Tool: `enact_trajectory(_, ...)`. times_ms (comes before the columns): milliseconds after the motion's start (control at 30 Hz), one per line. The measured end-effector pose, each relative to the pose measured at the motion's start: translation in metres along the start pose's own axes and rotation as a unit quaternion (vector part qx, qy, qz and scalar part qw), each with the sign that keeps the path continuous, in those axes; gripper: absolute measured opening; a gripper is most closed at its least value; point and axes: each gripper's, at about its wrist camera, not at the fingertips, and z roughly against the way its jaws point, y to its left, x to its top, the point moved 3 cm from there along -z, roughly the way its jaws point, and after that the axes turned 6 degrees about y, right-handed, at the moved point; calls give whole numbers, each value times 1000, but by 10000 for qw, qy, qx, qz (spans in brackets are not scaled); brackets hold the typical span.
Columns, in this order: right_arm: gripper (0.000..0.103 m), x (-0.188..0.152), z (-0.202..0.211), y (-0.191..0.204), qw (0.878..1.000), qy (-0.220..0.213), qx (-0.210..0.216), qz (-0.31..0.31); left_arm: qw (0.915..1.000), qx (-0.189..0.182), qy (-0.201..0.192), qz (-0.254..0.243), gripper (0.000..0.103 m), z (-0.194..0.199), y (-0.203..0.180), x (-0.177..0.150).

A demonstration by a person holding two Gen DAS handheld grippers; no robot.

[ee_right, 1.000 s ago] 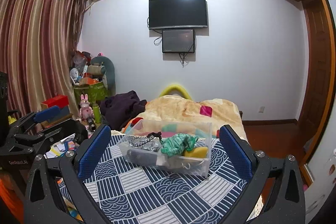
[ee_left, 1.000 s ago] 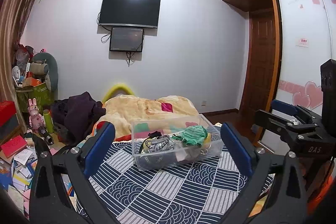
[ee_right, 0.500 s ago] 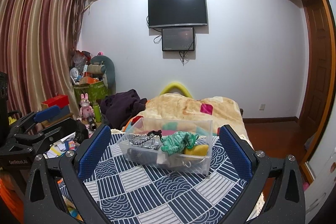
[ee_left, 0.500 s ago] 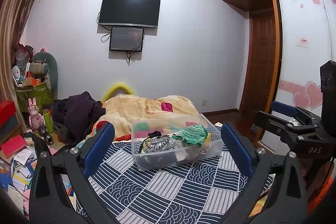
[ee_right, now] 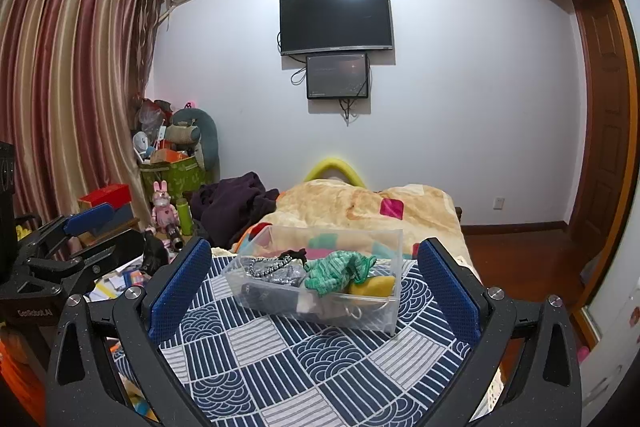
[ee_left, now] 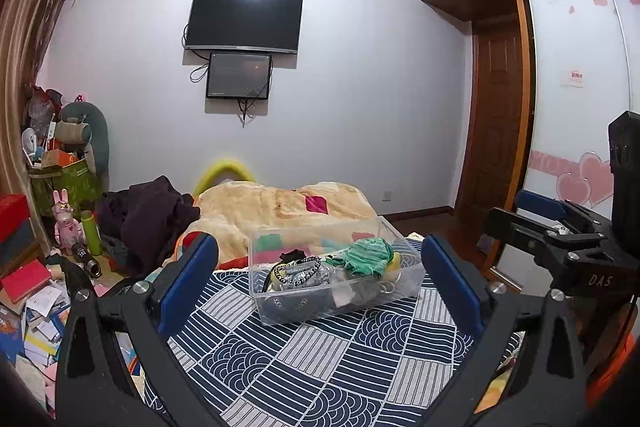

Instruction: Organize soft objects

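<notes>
A clear plastic box (ee_left: 332,303) stands on the blue patterned bed cover (ee_left: 320,359); it also shows in the right wrist view (ee_right: 320,311). It holds a green knitted cloth (ee_left: 366,257) (ee_right: 336,273), a grey and black beaded item (ee_left: 298,269) (ee_right: 274,267) and a yellow soft item (ee_right: 372,285). My left gripper (ee_left: 318,277) is open and empty, held back from the box. My right gripper (ee_right: 314,281) is open and empty, also short of the box. Each gripper shows at the edge of the other's view.
A beige blanket (ee_left: 276,207) and dark clothes (ee_left: 150,215) lie beyond the box. Books and papers (ee_left: 28,311) cover the floor at the left. A pink rabbit toy (ee_right: 164,205) and a green bin (ee_right: 172,175) stand by the curtain. A wardrobe and door stand at the right.
Both grippers have stayed open and nearly still. The right wrist view has tilted down very slightly.
</notes>
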Motion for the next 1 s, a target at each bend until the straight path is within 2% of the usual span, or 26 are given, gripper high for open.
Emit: enact_trajectory(1000, 103, -5, 0, 3, 9999, 102, 44, -4, 9999, -71, 106, 49, 103, -2, 1, -2)
